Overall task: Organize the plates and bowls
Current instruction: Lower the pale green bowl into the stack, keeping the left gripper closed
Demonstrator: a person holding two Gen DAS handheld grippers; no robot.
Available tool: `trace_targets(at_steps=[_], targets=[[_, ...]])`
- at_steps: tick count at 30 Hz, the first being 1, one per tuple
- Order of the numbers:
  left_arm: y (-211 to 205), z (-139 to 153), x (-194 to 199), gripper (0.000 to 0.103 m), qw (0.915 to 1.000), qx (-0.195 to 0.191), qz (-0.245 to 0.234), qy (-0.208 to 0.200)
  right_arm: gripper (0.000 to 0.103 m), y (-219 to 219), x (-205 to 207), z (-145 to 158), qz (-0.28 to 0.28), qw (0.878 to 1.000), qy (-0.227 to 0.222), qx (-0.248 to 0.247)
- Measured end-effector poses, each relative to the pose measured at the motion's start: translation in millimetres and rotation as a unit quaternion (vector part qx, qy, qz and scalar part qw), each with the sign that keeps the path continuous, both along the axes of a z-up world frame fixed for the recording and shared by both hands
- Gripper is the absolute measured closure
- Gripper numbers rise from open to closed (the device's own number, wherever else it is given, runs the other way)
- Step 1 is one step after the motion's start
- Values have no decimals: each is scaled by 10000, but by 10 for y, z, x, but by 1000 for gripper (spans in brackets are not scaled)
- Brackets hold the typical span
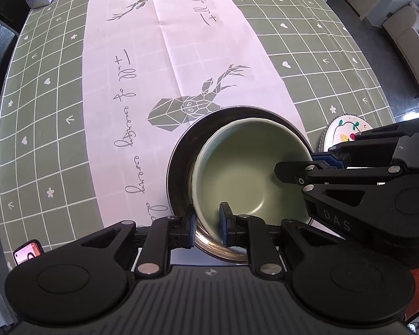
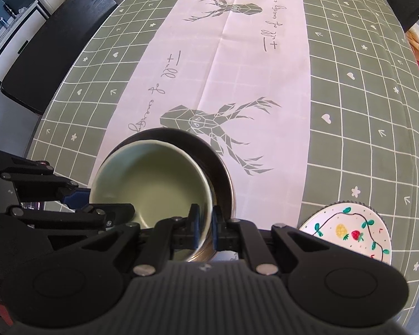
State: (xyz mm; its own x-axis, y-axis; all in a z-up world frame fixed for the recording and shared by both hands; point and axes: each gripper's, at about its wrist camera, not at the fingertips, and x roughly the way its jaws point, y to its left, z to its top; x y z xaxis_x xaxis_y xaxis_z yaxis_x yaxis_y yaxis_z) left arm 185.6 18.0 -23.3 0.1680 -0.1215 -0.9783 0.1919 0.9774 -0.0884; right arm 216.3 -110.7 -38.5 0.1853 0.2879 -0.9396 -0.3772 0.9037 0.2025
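A: Both units are gripping the green bowl (image 1: pixel 248 167) right now. Left hand-held gripper (image 1: pixel 208 224) is pinching the near rim, one pad inside the wall, one outside. Right hand-held gripper (image 2: pixel 206 226) is clenching the rim on the opposite side, wall sandwiched between its pads.

B: Where's the bowl sitting?

A: Inside the dark metal bowl (image 1: pixel 181 153), directly ahead of and below both sets of fingers. It's riding off-centre, crowding the wall on the left unit's side.

B: Advice for the step?

A: My read: it's nesting or being lifted, can't tell which. Either way, keep both grips level so the green bowl isn't tilting, and move straight vertically so it isn't dragging the metal one across the tabletop (image 1: pixel 56 83).

B: Anything unclear?

A: Near edge of both bowls is hiding behind the gripper bodies in each view. Can't see whether the green bowl's base is touching the metal one. The painted plate (image 2: pixel 349 231), off to the right unit's outer side, is partly cut off.
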Motion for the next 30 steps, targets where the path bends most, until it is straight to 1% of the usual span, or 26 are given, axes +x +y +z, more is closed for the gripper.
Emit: trace_targets(at_steps=[7,20,23,27,30], targets=[[-5,-14,-6,83,10000,14,-58,-23,97,37,10,7,62,9998,-74,-146],[20,11,-21,84,9999,-74,-59,-93,97,43,30,11,21,9998,-66,-177],[31,26,-20,85,9999,-74,-52,-113,96,51,32,10,34,9998,-65,-189],[41,53,-23,88,9997,-49,-54,-224,92,54,32,19,31,9998,-83,-158],[75,64,-16,89,9996,-88,-6,-261,92,50,35,42,3,9998,-113,-164]])
